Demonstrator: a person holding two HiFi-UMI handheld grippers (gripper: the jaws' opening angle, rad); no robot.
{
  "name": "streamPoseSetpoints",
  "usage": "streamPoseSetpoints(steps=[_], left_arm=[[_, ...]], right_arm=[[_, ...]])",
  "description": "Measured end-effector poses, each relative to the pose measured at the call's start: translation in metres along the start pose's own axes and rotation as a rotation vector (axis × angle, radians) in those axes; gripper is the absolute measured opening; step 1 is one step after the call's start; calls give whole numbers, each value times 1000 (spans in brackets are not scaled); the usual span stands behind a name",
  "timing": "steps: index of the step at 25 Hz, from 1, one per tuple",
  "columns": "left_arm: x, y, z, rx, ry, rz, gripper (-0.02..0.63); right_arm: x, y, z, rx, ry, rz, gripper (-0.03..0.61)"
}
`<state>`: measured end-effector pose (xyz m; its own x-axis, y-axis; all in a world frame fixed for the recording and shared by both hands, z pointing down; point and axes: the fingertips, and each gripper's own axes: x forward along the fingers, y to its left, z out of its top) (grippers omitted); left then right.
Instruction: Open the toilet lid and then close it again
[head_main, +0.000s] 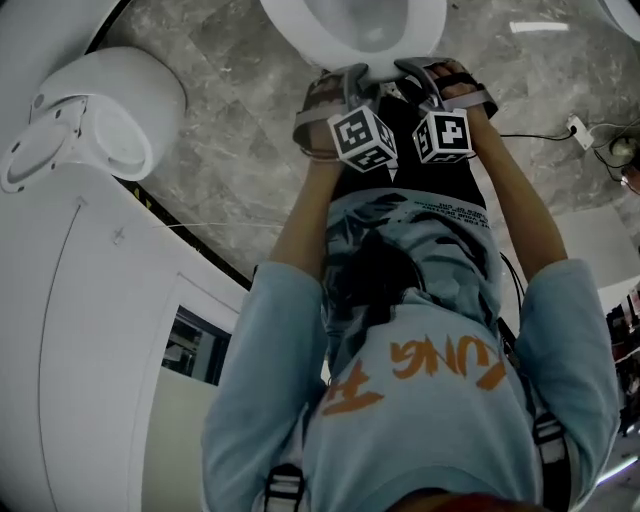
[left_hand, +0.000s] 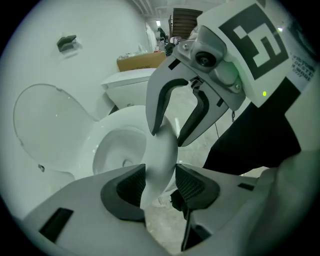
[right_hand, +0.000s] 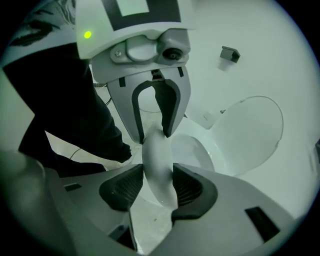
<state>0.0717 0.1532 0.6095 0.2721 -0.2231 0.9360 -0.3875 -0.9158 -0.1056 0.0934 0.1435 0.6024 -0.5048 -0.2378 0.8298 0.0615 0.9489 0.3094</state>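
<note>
Down front, head view: left gripper (head_main: 350, 75), right gripper (head_main: 420, 70) side by side at rim (head_main: 290, 25).
Left gripper view: my jaws half apart, straddling rim, no clamp; lid (left_hand: 50, 130) upright.
Right gripper view: same straddle, lid up.
Opening looks done; closing left.

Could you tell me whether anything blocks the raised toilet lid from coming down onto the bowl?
Yes: the left gripper and right gripper both straddle the bowl's front rim, where the upright lid would land. Nothing else visible does.
</note>
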Motion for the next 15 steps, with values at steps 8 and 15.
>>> streamPoseSetpoints(steps=[8,15], left_arm=[[72,-26,-33,-31,41,-76,189],[119,-34,-51,-47,59,-123,173]], right_arm=[[64,48,-37,-67,48,58,189],[106,66,-61,-16,114,107,176]])
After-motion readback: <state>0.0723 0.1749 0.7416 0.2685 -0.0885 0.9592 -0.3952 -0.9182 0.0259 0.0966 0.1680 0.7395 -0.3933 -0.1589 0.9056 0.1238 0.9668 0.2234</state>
